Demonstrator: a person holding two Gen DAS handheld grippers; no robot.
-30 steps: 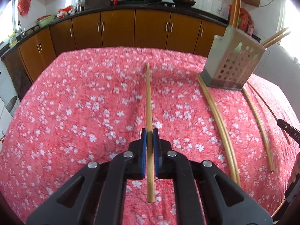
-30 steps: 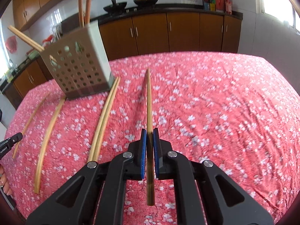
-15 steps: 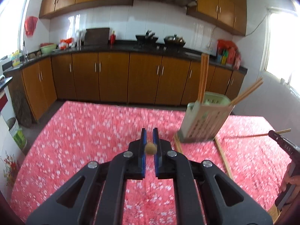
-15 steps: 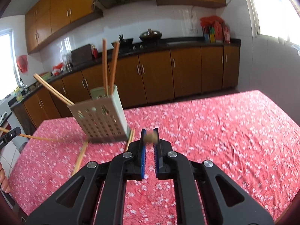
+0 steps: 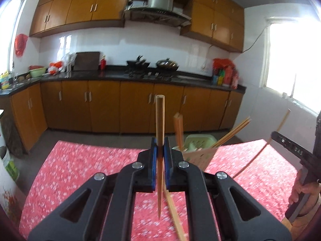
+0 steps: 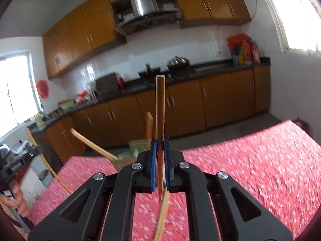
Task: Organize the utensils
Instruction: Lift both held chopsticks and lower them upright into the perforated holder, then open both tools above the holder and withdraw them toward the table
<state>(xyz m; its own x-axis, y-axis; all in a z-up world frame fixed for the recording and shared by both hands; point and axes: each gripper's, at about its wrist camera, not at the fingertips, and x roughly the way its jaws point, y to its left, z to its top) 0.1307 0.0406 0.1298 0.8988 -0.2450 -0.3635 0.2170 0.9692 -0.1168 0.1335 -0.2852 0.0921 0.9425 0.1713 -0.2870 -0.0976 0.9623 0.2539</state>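
Chopsticks are being tidied into the holder [image 5: 197, 146], a pale box with holes that stands on the table [image 5: 80, 166] with its red flowered cloth. A few chopsticks already stand or lean inside the holder [image 6: 138, 147] — so part of the job is done.

The left tongs [image 5: 159, 156] are closed on one chopstick [image 5: 160, 120], which points up, just left of the holder. The right tongs [image 6: 159, 156] are closed on another chopstick [image 6: 160, 108], also pointing up, in front of the holder. Both look ready to go in, but neither is in yet.

More chopsticks lie on the cloth near the holder, one pair [image 5: 174, 214] just under the left tongs, so I think there is more to pick up after these two.

Writing — the letters "DAS" show on the side of the right tongs [image 5: 297, 150]; the rest is cut off.
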